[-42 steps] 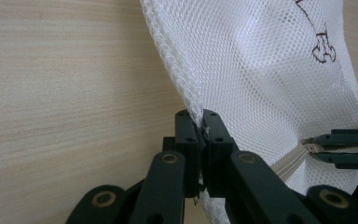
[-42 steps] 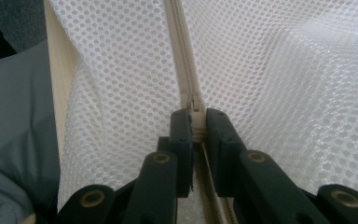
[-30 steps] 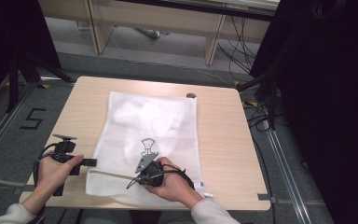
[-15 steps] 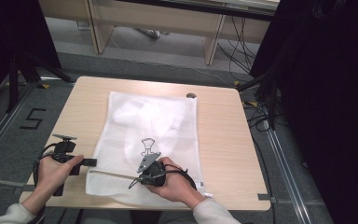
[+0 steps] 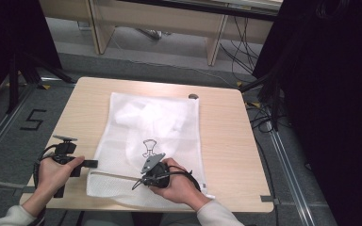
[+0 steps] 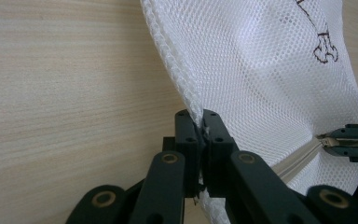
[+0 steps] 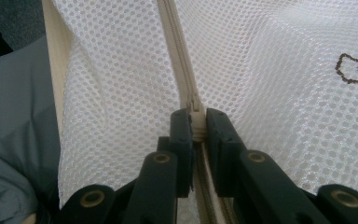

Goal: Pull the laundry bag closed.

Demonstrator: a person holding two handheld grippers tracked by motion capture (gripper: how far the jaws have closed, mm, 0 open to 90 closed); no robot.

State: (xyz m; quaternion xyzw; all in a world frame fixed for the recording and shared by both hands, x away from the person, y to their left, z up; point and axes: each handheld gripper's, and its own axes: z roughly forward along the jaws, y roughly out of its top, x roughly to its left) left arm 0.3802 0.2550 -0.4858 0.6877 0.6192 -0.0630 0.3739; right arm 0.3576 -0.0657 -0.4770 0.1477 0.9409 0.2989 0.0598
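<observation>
A white mesh laundry bag with a dark printed figure lies flat on the wooden table. My left gripper sits at the bag's near-left corner, and in the left gripper view it is shut on the bag's seamed edge. My right gripper rests on the bag's near end. In the right gripper view it is shut on the zipper pull, with the zipper running away from the jaws. The zipper line stretches between the two grippers.
A small dark object lies at the table's far edge by the bag's corner. Black tape marks the near-right edge. Beyond the table are desk legs, floor cables and dark curtains; a "5" is taped on the floor at left.
</observation>
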